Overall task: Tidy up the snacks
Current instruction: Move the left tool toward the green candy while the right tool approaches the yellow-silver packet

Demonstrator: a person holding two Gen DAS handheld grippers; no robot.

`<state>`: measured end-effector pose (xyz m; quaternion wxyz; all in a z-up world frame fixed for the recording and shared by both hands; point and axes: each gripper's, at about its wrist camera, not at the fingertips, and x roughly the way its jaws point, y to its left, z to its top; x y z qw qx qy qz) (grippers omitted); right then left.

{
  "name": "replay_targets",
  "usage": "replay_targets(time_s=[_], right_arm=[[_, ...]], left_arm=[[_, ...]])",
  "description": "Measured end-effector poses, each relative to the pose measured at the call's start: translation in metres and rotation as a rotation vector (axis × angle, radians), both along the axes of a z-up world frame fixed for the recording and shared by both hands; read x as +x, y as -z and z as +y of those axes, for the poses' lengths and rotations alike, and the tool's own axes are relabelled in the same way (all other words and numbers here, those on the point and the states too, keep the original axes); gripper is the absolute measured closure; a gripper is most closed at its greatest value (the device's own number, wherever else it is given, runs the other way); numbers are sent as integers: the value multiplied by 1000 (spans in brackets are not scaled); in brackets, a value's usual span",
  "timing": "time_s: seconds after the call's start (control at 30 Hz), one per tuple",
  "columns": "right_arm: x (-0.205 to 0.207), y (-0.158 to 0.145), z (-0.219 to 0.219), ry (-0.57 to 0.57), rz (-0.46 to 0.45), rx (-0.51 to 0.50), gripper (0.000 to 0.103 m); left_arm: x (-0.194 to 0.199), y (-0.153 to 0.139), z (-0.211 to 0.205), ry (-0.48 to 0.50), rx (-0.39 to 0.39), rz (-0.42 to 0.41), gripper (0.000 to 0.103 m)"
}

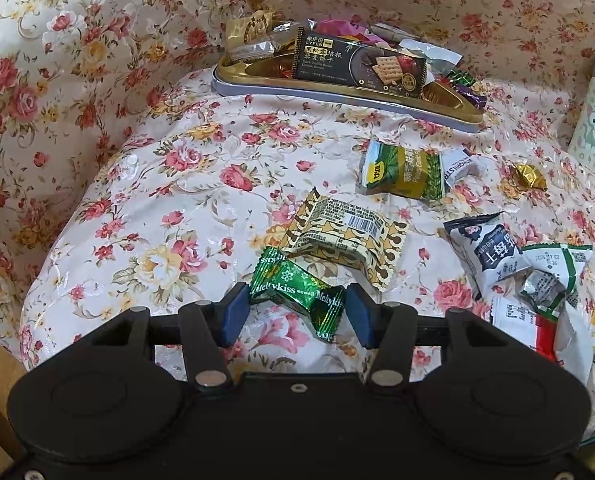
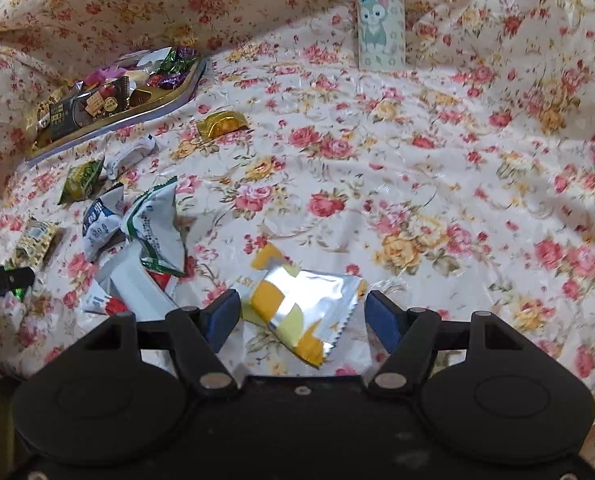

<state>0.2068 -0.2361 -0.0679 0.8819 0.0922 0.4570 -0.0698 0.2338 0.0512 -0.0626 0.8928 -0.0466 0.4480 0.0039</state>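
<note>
Green foil Meltykiss candy [image 1: 297, 292] lying between the blue pads of the left gripper [image 1: 295, 314], jaws spread to either side of the wrapper, not yet pinched; long axis running roughly across the gap, twisted ends pointing toward each pad. Just beyond, a yellow patterned packet [image 1: 343, 240], partly over the candy's far end. Silver-and-yellow sachet [image 2: 297, 308] likewise framed by the right gripper [image 2: 303, 318], jaws wide and holding nothing, sachet lying slantwise with its serrated end toward the right pad. Gold-lined tray [image 1: 337, 92] near the far edge of the table, already loaded with a black cracker box [image 1: 359, 66] and assorted sweets; well apart from both claws, and judged nearer the left. Scattered between: a green-yellow packet [image 1: 403, 170], a gold-wrapped sweet [image 2: 221, 124], a white-and-navy pouch [image 1: 483, 252] and a green-trimmed white pouch [image 2: 157, 228]. Floral satin cloth [image 2: 417, 184], creased and glossy, draped over the table and rising behind it. Cartoon-cat bottle [image 2: 380, 28] upright near the far edge. Next move judged a simple close-and-lift on each side, then a carry to the tray.
</note>
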Motion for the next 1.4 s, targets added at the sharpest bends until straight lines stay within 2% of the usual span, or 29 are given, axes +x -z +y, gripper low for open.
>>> replay_targets(time_s=[0.27, 0.43, 0.7, 0.8, 1.0, 1.1, 1.4], right_arm=[[8, 0, 8, -22, -13, 4, 30], [2, -3, 6, -25, -18, -7, 31], [-3, -6, 4, -29, -33, -11, 31], [-4, -8, 6, -36, -42, -12, 31], [-6, -13, 4, -29, -56, -1, 31], [-7, -12, 3, -29, -54, 6, 31], [-14, -18, 1, -23, -71, 15, 31]], left_arm=[[1, -2, 7, 6, -36, 21, 45], [-1, -7, 14, -2, -90, 40, 47], [-3, -19, 19, -80, -156, 37, 49], [1, -19, 17, -74, -149, 58, 49], [-12, -19, 23, -144, -160, 81, 52], [-18, -21, 20, -123, -175, 88, 52], [-6, -13, 6, -101, -70, 87, 54]])
